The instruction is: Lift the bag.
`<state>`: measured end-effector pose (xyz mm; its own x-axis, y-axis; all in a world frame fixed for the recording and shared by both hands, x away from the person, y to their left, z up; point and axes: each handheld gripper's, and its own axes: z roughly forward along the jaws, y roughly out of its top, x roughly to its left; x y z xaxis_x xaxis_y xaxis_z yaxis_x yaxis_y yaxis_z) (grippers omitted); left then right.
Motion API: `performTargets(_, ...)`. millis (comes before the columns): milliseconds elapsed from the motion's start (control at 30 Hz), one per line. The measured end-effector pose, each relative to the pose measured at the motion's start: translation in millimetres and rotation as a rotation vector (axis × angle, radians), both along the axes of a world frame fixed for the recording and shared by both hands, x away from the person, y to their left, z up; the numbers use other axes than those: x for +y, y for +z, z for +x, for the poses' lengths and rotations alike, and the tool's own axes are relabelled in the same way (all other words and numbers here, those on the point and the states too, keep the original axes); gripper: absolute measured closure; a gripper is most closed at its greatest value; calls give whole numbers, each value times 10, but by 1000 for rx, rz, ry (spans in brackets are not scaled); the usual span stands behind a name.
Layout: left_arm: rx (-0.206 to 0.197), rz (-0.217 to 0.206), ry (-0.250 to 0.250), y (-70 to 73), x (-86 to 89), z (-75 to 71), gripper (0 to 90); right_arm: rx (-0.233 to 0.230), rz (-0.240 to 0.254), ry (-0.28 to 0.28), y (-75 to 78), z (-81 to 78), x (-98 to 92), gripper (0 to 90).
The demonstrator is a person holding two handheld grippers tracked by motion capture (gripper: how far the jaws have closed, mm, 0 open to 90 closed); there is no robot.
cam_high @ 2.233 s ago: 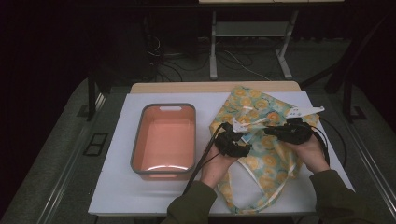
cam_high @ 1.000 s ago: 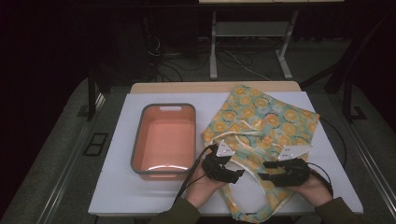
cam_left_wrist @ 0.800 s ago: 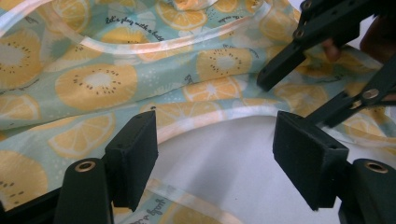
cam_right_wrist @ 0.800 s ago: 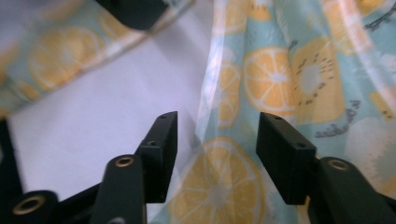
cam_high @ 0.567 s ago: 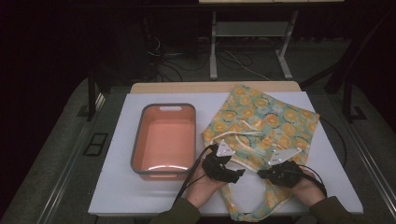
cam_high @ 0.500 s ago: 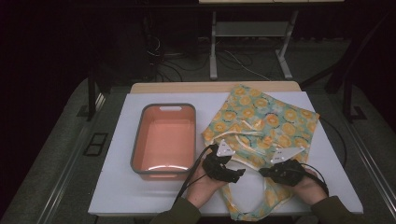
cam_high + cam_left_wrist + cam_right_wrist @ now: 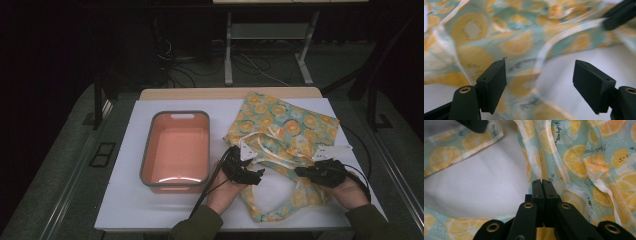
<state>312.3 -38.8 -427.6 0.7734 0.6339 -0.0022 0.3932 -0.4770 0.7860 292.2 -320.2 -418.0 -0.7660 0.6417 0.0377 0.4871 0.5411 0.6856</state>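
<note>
A teal cloth (image 7: 285, 125) printed with orange slices and trimmed with white bands lies rumpled on the right half of the white table top (image 7: 125, 200). My left gripper (image 7: 252, 175) rests low at the cloth's near left edge. Its jaws stand open (image 7: 539, 85), a little wider than a moment ago, with the cloth (image 7: 519, 42) behind them and nothing pinched. My right gripper (image 7: 300, 171) lies on the cloth's near right part, shut (image 7: 542, 181) on a white band of the cloth (image 7: 579, 157).
An empty orange tub (image 7: 175, 150) with a grey rim stands on the left half of the table top. Beyond the far edge are table legs and cables on a dark floor. A loop of cloth hangs near the table's front edge.
Both hands came back from the cloth's far part to its near part. In the last second the right gripper shut on a white band and shifted rightward, and the cloth there pulled with it.
</note>
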Motion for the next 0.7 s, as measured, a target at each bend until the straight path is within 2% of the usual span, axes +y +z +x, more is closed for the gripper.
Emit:
performTargets(67,16,0,17,-51,-4,61,258,-3,9,-2,6,12,-21,893)
performTargets(200,22,27,51,-165,-36,161,278,-3,30,-13,22,34,-55,893)
performTargets(333,22,4,80,-210,-61,259,378,-3,31,-10,17,52,-59,893)
performTargets(467,13,-13,87,-231,-90,342,537,-3,33,-6,15,57,-49,893)
performTargets(600,16,-72,80,-192,-69,349,770,-6,38,-7,23,54,-56,893)
performTargets(700,30,-108,78,-134,-28,342,873,-8,44,-8,30,50,-64,893)
